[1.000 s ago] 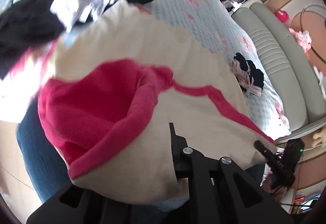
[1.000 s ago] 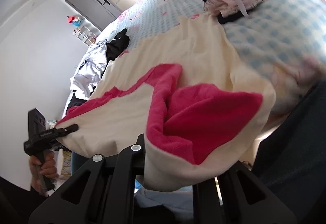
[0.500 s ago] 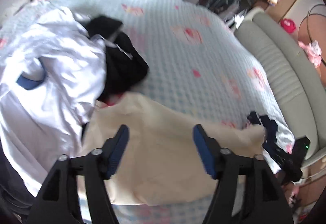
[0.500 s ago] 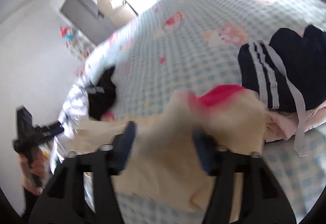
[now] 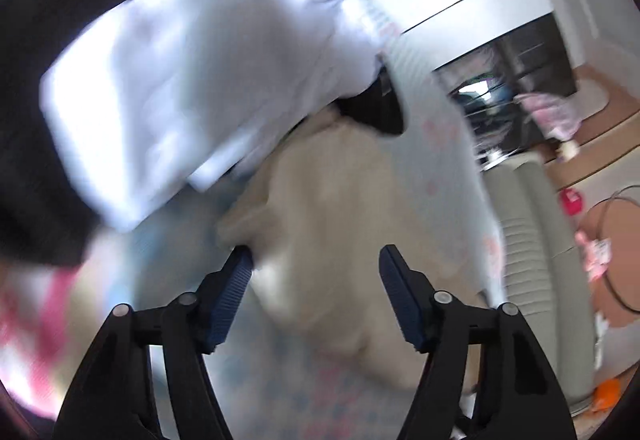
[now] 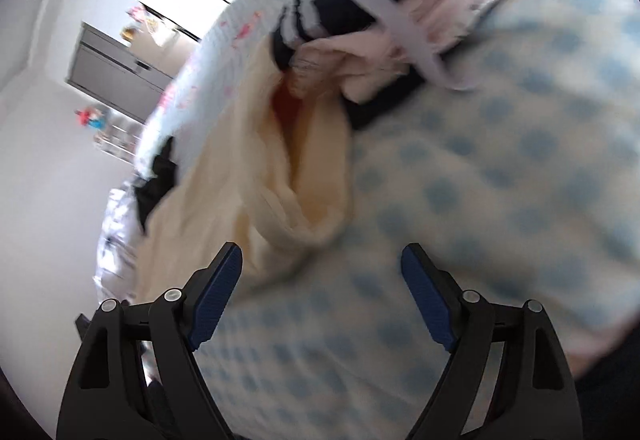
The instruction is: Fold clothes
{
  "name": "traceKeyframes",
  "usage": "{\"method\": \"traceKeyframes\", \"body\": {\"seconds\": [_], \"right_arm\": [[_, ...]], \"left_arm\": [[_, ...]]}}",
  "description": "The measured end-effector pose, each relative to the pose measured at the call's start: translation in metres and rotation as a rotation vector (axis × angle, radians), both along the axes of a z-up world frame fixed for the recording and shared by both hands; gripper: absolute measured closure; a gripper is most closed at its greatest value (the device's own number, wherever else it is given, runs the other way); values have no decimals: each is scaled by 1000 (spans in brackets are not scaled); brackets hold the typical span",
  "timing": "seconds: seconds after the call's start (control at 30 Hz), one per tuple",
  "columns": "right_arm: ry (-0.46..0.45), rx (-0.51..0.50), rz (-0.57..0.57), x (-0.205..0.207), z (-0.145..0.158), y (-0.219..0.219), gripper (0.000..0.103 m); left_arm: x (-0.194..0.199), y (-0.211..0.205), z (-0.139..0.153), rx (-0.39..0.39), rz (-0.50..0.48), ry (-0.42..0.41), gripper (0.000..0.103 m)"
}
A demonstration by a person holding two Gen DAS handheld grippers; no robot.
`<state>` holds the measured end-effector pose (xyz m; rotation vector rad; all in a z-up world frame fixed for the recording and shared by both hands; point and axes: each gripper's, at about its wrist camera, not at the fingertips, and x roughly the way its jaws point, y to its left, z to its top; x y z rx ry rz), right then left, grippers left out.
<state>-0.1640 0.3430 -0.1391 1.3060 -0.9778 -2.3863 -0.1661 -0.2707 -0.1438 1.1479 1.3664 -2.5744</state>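
The cream garment [image 5: 332,224] lay on the bed [image 6: 500,175], bunched into a loose roll along one side with a strip of red lining [image 6: 286,107] showing in the crease. Beyond the cream garment sat a navy and pink pile [image 6: 384,19]; a white garment [image 5: 208,71] and a black one [image 5: 36,87] crowded its other side. The left tool [image 5: 316,272] hovered just above the cream garment, jaws apart and holding nothing. The right tool [image 6: 322,276] hung at the garment's rolled edge, also apart and empty. Judging by the bunching, a careless pinch could catch only one layer and drag the roll askew, or snag the neighbouring white garment, since it overlapped the cream cloth. Both views were blurred, so the edges were hard to place.
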Motion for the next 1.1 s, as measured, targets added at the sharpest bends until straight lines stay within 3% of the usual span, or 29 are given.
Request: {"method": "traceKeyframes", "body": {"seconds": [0.03, 0.07, 0.1, 0.13, 0.2, 0.23, 0.3, 0.47, 0.57, 0.7, 0.8, 0.83, 0.93, 1.0, 1.03, 1.1], "right_arm": [[18, -16, 13, -8, -4, -4, 19], [27, -20, 15, -15, -9, -8, 19], [33, -19, 12, -21, -14, -12, 34], [31, -7, 2, -25, -15, -16, 62], [39, 22, -3, -27, -9, -20, 81], [80, 33, 6, -20, 4, -22, 88], [152, 56, 31, -7, 28, -24, 90], [225, 89, 136, 38, 76, -21, 92], [235, 121, 158, 74, 87, -7, 92], [62, 226, 178, 98, 45, 8, 90], [-87, 322, 190, 100, 11, 12, 78], [-100, 344, 176, 102, 11, 15, 75], [-66, 345, 111, 110, 24, 32, 66], [-56, 343, 103, 114, 30, 38, 66], [-55, 342, 107, 116, 32, 40, 65], [-57, 339, 125, 117, 35, 39, 63]], "left_arm": [[-11, 3, -3, -32, -12, -30, 50], [-21, 7, -9, -68, -8, -118, 91], [-29, 12, -13, -106, -4, -188, 100], [-23, 17, 0, -154, -1, -159, 99], [-11, 28, 25, -251, 5, -100, 99], [-4, 32, 37, -292, 7, -74, 99], [16, 29, 44, -293, -3, -67, 100], [67, 20, 63, -294, -27, -49, 100], [97, 14, 71, -292, -39, -42, 100], [109, -11, 13, -189, -55, -197, 100], [117, -13, 9, -190, -41, -238, 96], [122, -12, 12, -199, -34, -242, 93], [138, 1, 45, -294, -17, -139, 90], [133, 19, 62, -291, -79, -53, 70], [127, 33, 67, -284, -130, -16, 54], [109, 69, 74, -277, -238, 36, 53]]}}
